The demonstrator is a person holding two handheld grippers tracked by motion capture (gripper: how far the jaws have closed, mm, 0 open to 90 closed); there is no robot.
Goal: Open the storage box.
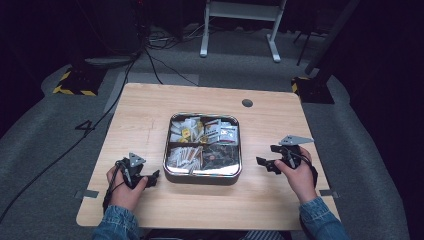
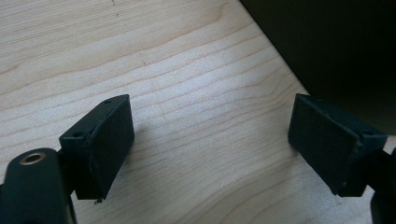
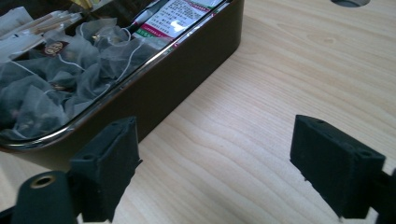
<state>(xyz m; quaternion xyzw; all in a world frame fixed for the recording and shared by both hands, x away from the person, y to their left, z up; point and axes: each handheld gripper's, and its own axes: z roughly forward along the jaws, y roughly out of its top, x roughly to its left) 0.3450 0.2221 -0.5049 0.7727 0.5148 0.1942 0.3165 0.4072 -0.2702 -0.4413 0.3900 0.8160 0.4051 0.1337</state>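
Both grippers sit poised on either side of the tin box, and nothing is in hand yet, so this looks like the approach stage, before any pick from the box. The left gripper rests low by the box's near left corner, its jaws spread wide with only bare table between them. The right gripper hovers just off the box's right wall, jaws wide apart too and holding nothing. In the right gripper view the box's dark wall runs just beyond the left jaw, and the mesh tea bags in the near right compartment lie over that rim, up and to the left of the fingers. The next move likely calls for the right gripper to lift over the rim, swing left above the tea bags and come down open onto one.
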